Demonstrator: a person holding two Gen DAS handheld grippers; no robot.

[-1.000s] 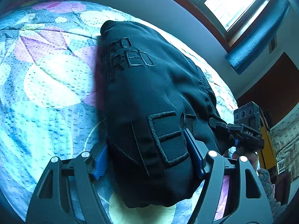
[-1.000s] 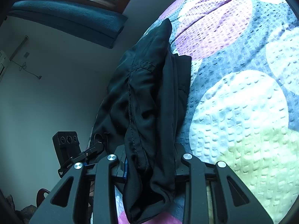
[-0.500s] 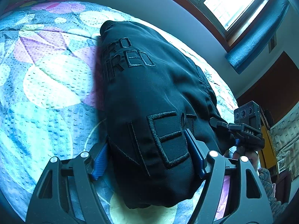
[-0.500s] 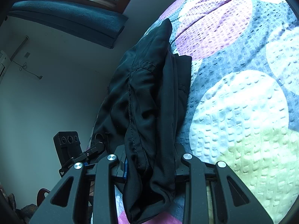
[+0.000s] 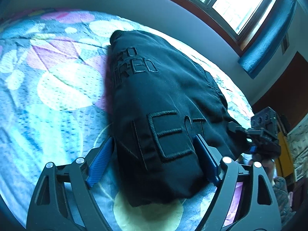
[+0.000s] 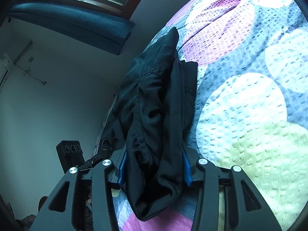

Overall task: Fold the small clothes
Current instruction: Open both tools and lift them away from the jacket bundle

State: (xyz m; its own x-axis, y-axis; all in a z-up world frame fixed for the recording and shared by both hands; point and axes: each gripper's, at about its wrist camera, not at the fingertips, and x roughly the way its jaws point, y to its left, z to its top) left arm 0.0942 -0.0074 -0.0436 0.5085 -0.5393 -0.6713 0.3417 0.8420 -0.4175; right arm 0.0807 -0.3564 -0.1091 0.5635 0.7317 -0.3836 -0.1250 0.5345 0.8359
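A black garment with embroidered letters (image 5: 163,104) lies on the patterned bedspread (image 5: 57,88). My left gripper (image 5: 154,159) stands wide around its near end; the blue pads sit on either side of the cloth with the garment between them. My right gripper (image 6: 154,165) holds the bunched near edge of the same black garment (image 6: 157,104) between its blue pads, and cloth hangs below the jaws. The right gripper also shows in the left wrist view (image 5: 263,134) at the garment's right edge. The left gripper shows in the right wrist view (image 6: 77,154) at the lower left.
The bedspread (image 6: 250,96) has large pastel circles. A wall and a window (image 5: 240,3) with a blue blind run along the far side of the bed. Furniture stands at the right edge of the left wrist view.
The left gripper has drawn back and up a little, so the garment sits slightly lower in its view. The right gripper keeps its hold and has barely moved.
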